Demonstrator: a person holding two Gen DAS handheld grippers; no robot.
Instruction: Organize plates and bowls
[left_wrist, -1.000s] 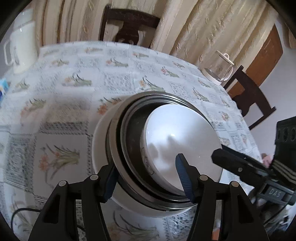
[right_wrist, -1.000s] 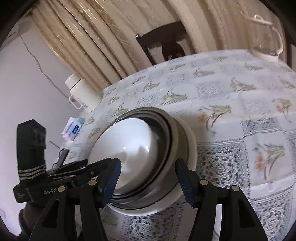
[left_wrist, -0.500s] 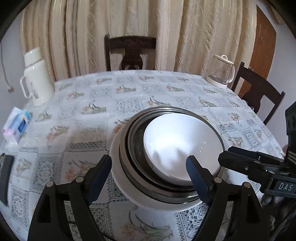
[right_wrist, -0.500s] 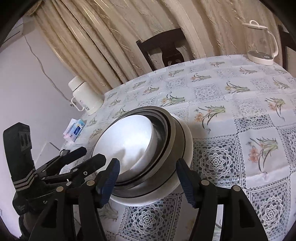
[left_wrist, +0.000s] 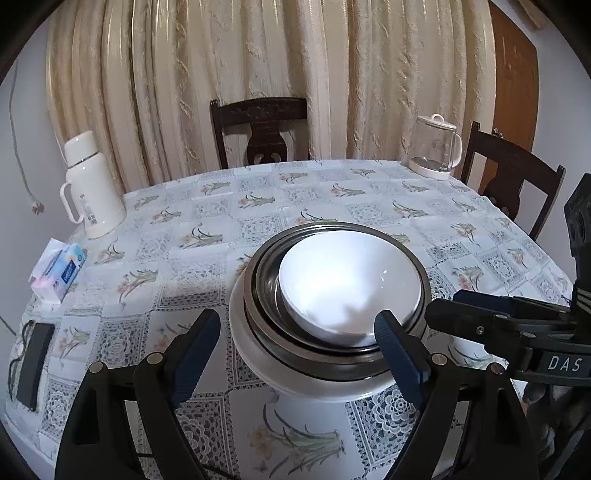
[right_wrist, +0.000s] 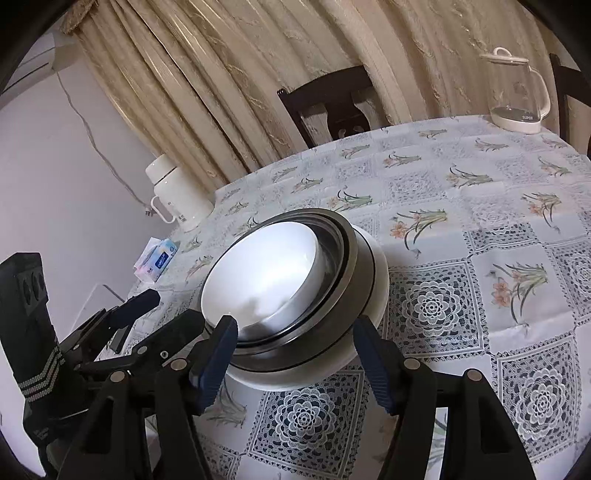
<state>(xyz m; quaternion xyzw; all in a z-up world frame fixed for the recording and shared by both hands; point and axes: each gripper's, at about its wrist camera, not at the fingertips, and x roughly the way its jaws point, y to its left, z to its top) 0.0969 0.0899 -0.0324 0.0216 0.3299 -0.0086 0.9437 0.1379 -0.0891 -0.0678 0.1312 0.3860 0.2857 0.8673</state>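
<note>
**Sitting nested at the near middle of the table, flanked by two spread grippers**

Hanging across the whole far side as a cream curtain (left_wrist: 258, 55). Standing in front of it as a table (left_wrist: 369, 206), lying under a cloth of flower prints and lace squares. Waiting at the far edge as a dark wooden chair (left_wrist: 258, 110), and at the far right corner as a second chair (left_wrist: 513, 162).

Sitting on the cloth at the near middle as one nested stack: resting lowest as a wide outer white bowl (left_wrist: 295, 376), cradling steel bowls (left_wrist: 266, 280) inside it, cradling an inner white bowl (left_wrist: 343, 280) innermost, all upright.

Hovering at the near left of the stack as the left gripper (left_wrist: 297, 315), opening its jaws, framing the stack's near rim between blue pads and pressing on nothing. Reaching in from the near right as the right gripper (right_wrist: 295, 321), standing with jaws spread on either side of the stack's near edge; no telling of any contact between pads and rim.

Standing at the far right corner as a glass kettle (left_wrist: 436, 147). Standing at the far left as a white thermos (left_wrist: 92, 184). Lying nearer along the left edge as a tissue pack (left_wrist: 59, 269). Lying nearest on the left as a flat black device (left_wrist: 33, 362).
</note>
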